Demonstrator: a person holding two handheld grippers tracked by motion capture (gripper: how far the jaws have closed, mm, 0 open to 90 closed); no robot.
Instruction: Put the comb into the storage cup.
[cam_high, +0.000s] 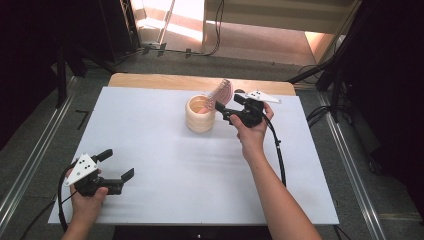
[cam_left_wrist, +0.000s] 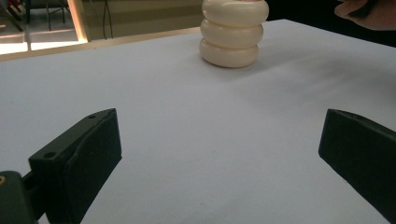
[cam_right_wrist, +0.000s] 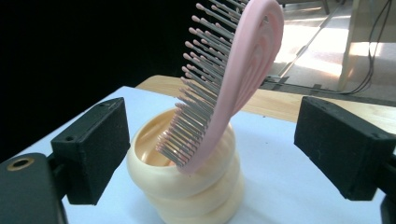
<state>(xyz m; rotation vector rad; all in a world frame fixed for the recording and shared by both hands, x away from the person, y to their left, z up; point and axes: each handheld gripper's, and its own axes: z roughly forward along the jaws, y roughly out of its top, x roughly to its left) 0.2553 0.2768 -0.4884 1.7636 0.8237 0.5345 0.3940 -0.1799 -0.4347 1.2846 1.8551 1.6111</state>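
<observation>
1. The table (cam_high: 165, 165), under a white sheet, carries little. Judged from the layout, the step in hand is leaving a brush standing in a holder.
2. The holder (cam_high: 200, 114), a cream cup of three stacked rings, sits near 12 o'clock from the table's middle, toward the far edge.
3. The brush (cam_right_wrist: 233, 79) is pink; its handle end is down inside the holder and its head leans over the rim, bristles toward the left jaw in the right gripper view.
4. The right gripper (cam_high: 226, 110) is just beside the holder at 3 o'clock, jaws wide, either side of the brush and touching nothing that I can see.
5. The left gripper (cam_high: 119, 166) rests near 8 o'clock by the near edge, jaws wide and empty, well apart from the holder.
6. To do it well: draw the right gripper straight back toward 3 o'clock, keeping the jaws wide so neither clips the leaning head and tips the light holder.
</observation>
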